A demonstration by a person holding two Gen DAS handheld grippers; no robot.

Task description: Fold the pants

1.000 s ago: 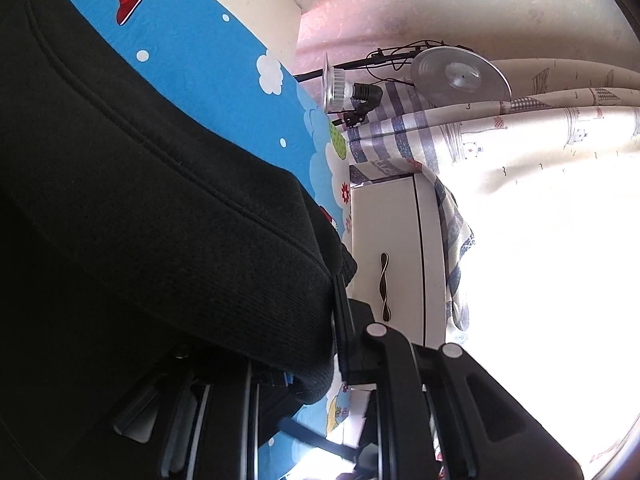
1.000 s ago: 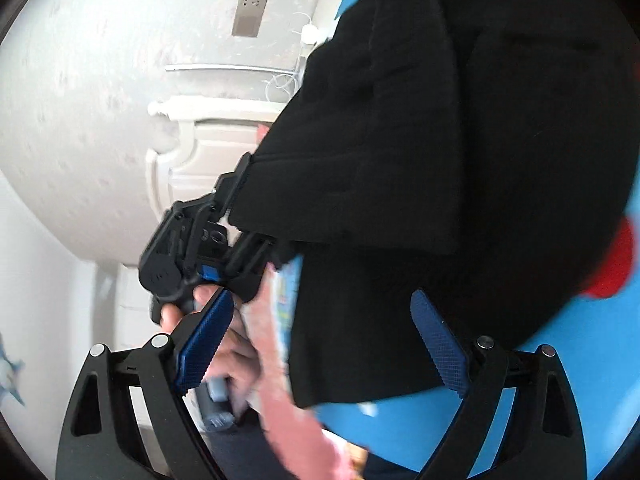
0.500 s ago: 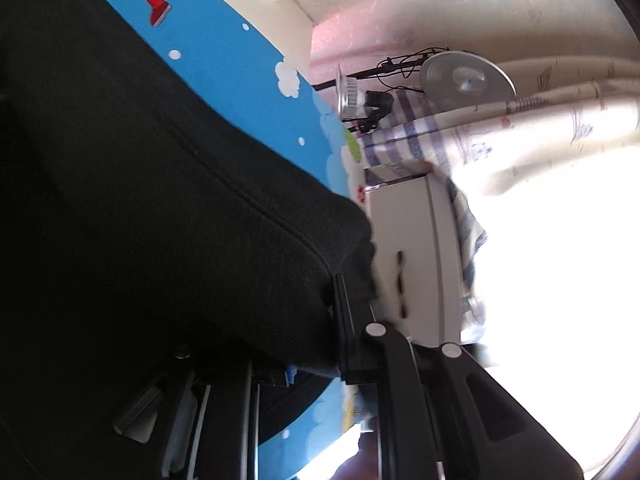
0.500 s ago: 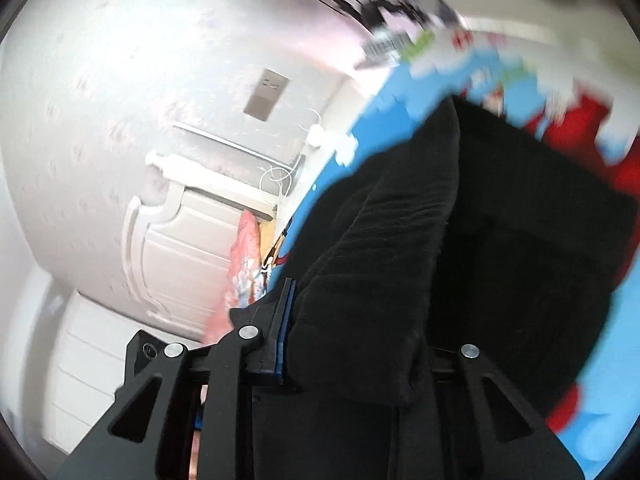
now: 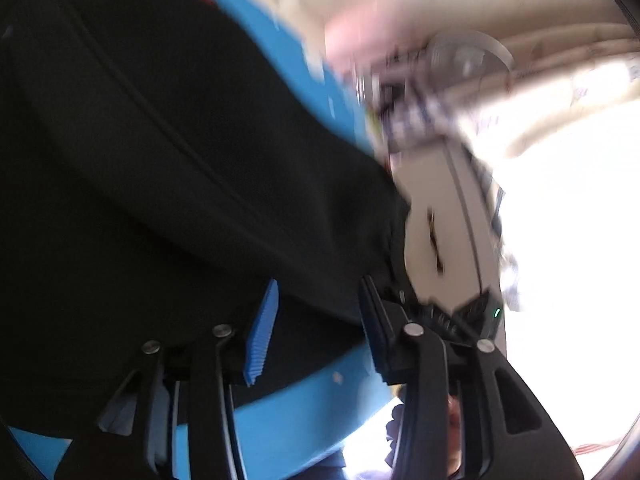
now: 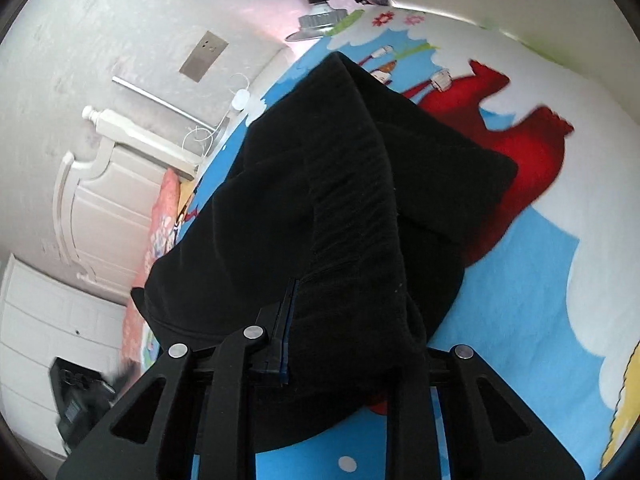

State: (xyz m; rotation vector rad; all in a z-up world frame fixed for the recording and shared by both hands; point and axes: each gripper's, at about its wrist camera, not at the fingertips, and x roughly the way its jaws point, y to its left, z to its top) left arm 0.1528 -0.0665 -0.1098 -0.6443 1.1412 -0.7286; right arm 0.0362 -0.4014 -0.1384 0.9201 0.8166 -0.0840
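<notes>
Black knit pants (image 6: 340,208) lie bunched on a blue cartoon-print bedsheet (image 6: 520,280), spreading forward from both tools. Right gripper (image 6: 344,332) has its jaws clamped on a thick fold. Left gripper (image 5: 316,320) has jaws parted, blue ribbed pads (image 5: 260,332) bracketing the fabric's edge.

A: How many garments are there?
B: One pair of black pants (image 6: 344,208), lying on one blue cartoon bedsheet (image 6: 520,280).
A: And tools?
B: Two grippers: the left gripper (image 5: 316,320) and the right gripper (image 6: 344,344). One white headboard (image 6: 104,184) stands at far left.
</notes>
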